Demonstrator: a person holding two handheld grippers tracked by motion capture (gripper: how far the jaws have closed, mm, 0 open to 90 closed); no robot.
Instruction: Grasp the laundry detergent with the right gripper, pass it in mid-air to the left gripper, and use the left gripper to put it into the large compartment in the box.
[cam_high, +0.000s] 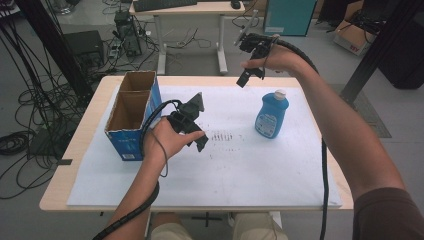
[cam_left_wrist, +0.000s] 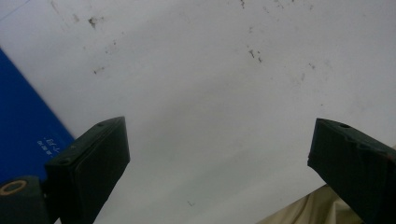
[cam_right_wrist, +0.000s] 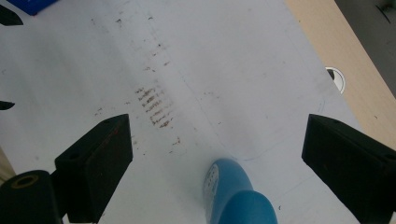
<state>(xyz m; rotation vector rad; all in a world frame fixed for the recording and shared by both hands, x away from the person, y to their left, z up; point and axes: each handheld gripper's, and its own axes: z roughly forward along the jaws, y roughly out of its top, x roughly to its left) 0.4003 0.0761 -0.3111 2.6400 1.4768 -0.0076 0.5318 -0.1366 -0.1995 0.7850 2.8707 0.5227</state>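
Blue bottle (cam_high: 272, 116), label unreadable, upright below right claw (cam_high: 243, 79).

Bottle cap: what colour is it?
White, on the blue bottle; the cap shows best in the high view.

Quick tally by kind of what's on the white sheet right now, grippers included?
Blue plastic bottles with a white cap: 1
Open blue cardboard boxes with a brown inside: 1
Black two-jaw grippers: 2, left gripper and right gripper, both held above the sheet, jaws apart
Total: 4
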